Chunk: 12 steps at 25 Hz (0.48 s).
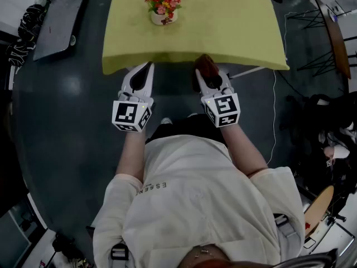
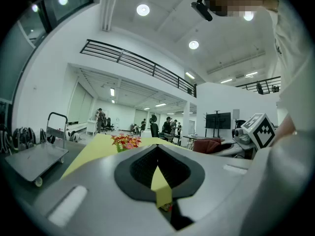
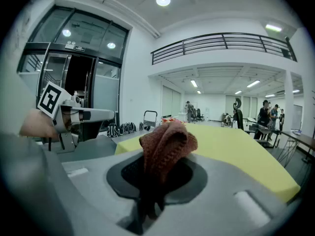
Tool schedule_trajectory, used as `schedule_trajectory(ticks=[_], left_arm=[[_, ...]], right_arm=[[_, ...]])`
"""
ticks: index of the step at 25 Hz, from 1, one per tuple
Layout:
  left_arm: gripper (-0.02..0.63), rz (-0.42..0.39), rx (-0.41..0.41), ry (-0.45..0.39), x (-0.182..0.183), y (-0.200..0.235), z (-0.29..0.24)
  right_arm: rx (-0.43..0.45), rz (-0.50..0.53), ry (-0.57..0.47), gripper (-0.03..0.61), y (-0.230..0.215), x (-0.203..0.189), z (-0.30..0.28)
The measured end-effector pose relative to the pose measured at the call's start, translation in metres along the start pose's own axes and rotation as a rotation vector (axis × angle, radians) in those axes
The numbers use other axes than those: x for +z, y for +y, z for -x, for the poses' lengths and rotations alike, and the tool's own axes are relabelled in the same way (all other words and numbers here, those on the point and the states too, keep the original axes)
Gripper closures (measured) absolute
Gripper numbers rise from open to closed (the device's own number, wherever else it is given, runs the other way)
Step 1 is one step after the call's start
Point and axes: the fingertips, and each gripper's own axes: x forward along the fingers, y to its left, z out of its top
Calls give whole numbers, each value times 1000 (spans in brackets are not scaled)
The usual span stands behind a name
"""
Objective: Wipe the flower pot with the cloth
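Note:
A small white flower pot (image 1: 163,17) with red and pink flowers (image 2: 125,141) stands on the yellow-green table (image 1: 234,27), toward its far left part. Both grippers hover before the table's near edge, well short of the pot. My left gripper (image 1: 146,71) is shut with nothing in it. My right gripper (image 1: 207,71) is shut on a folded brown knitted cloth (image 3: 165,144), which sticks up out of the jaws. The same cloth (image 1: 205,65) shows as a dark red-brown bundle at the table's edge in the head view.
A grey flat cart (image 1: 60,18) stands left of the table on the dark floor. Tripod legs and a cable (image 1: 312,32) lie at the right. In the gripper views, several people, chairs and desks stand far behind the table.

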Motion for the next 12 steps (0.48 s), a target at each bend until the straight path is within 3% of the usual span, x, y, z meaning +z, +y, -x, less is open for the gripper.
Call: schedule_trajectory(ticks=[12], left_arm=[[598,27,-15,17,-11,-1,-2]], right_arm=[[-23,-1,25,525,-5,-7,-2]])
